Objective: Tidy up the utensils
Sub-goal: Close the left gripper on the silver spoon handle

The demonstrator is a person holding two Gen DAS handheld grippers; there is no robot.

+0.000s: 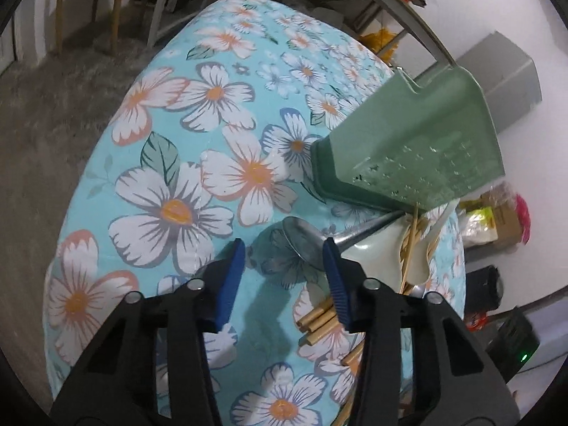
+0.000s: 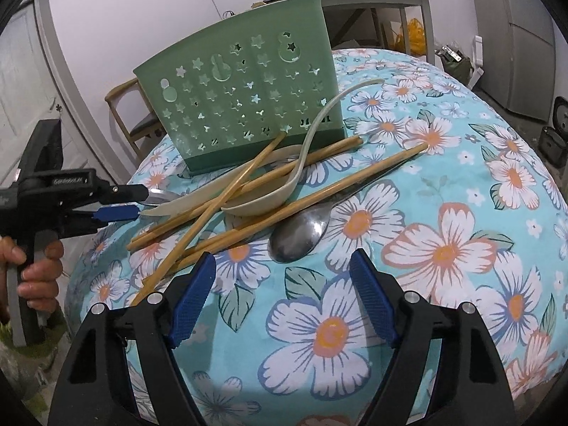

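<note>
Sorting not started — utensil pile (chopsticks (image 2: 248, 191), spoons) lies just near of green holder (image 2: 241, 106). Left gripper (image 1: 284, 269) wide at a steel spoon (image 1: 301, 241); right gripper (image 2: 284, 277) wide, empty. Next: close on one piece, lift into holder.

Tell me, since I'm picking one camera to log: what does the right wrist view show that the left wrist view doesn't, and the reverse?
Only the right wrist view shows the holder's star-cutout face, the whole chopstick pile, a second metal spoon, and the right gripper, open. Only the left wrist view shows the holder's plain side. Both share the green utensil holder, the pale ladle spoon, a metal spoon and the left gripper, open.
</note>
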